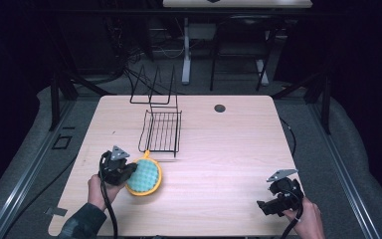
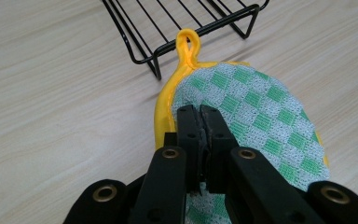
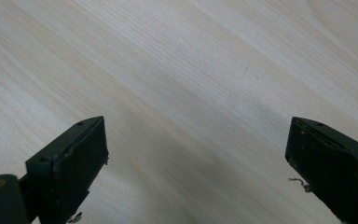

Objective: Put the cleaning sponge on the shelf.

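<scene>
1. The left gripper sat at the near left of the wooden table, held in the person's left hand, whose dark sleeve came in from the bottom edge of the high view.
2. Its jaws were pressed tight together on the near edge of a round pot holder, so the cloth was pinched between them.
3. In the left gripper view, the left gripper had its two black jaws meeting over the pot holder, with the green-and-white checked face lying beneath and beyond them.
4. The pot holder had a yellow border and a small yellow loop at its far end.
5. That loop pointed toward a black wire rack and lay just beside the rack's near edge; in the left gripper view the rack stood right behind the loop, though I could not tell whether they touched.
6. The pot holder's far part rested on the table; whether its near edge was lifted I could not tell.
7. The right gripper was at the near right of the table, well apart from the pot holder, in the person's right hand.
8. In the right gripper view its jaws stood wide apart with nothing between them, above bare table.
9. A small dark round hole showed near the far edge of the table.
</scene>
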Available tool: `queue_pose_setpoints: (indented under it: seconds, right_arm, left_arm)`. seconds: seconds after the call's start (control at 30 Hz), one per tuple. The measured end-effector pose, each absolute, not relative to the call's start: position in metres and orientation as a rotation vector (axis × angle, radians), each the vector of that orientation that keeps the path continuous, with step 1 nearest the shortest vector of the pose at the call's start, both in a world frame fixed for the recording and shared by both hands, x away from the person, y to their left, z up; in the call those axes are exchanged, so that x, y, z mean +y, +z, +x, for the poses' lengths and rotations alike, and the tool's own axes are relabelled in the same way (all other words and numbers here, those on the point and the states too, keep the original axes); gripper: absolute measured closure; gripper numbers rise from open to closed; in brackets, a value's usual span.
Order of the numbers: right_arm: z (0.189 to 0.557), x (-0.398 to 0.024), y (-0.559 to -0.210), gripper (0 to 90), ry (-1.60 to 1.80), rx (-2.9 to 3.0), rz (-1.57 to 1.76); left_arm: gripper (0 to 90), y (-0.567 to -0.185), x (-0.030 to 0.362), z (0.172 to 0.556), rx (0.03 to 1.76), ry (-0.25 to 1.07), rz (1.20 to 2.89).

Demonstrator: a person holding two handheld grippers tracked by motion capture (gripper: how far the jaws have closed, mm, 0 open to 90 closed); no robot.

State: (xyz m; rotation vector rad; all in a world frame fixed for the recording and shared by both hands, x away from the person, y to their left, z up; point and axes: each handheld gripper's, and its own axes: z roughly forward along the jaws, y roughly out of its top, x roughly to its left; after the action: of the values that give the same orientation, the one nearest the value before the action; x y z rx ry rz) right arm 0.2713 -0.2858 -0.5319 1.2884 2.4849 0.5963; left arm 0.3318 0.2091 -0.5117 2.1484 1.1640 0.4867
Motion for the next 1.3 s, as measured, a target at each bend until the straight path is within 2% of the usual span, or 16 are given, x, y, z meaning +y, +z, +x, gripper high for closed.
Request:
queue_pose_setpoints:
  seconds: [1.3]
  right_arm:
    - [0.271, -0.286, -0.531, 5.1, 0.606, 2.478, 1.283]
  left_arm:
    - [88.0, -0.479, 0.211, 0.331, 1.115, 0.502, 2.074]
